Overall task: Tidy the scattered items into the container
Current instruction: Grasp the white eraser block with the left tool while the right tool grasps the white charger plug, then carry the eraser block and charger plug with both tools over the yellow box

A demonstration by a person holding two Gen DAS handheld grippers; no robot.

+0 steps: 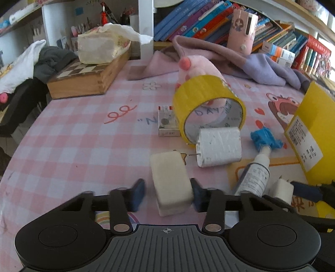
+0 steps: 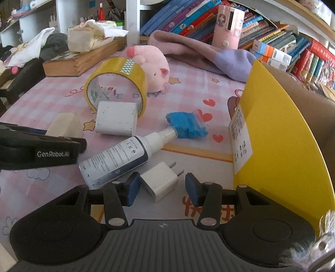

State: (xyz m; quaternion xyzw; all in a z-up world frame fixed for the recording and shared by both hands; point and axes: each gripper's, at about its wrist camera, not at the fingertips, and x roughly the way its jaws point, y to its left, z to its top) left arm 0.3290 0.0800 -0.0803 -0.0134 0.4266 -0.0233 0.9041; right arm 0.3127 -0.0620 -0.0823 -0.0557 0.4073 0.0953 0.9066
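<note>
My left gripper (image 1: 167, 193) is open around a cream eraser block (image 1: 170, 180); its right pad touches the block, its left pad stands apart. My right gripper (image 2: 162, 188) is open around a white plug charger (image 2: 160, 181) on the table. The yellow cardboard box (image 2: 278, 134) stands at the right. A spray bottle (image 2: 123, 154), a blue crumpled item (image 2: 186, 125), a white power adapter (image 2: 116, 118), a yellow tape roll (image 2: 117, 81) and a pink plush pig (image 2: 152, 67) lie on the pink checked tablecloth (image 1: 73, 136).
A small card packet (image 1: 168, 123) lies behind the tape roll. A wooden chess box (image 1: 83, 77) with a tissue pack on top stands at the back left. A purple and pink cloth (image 2: 209, 54), a pink case (image 2: 229, 27) and rows of books (image 2: 188, 18) line the back.
</note>
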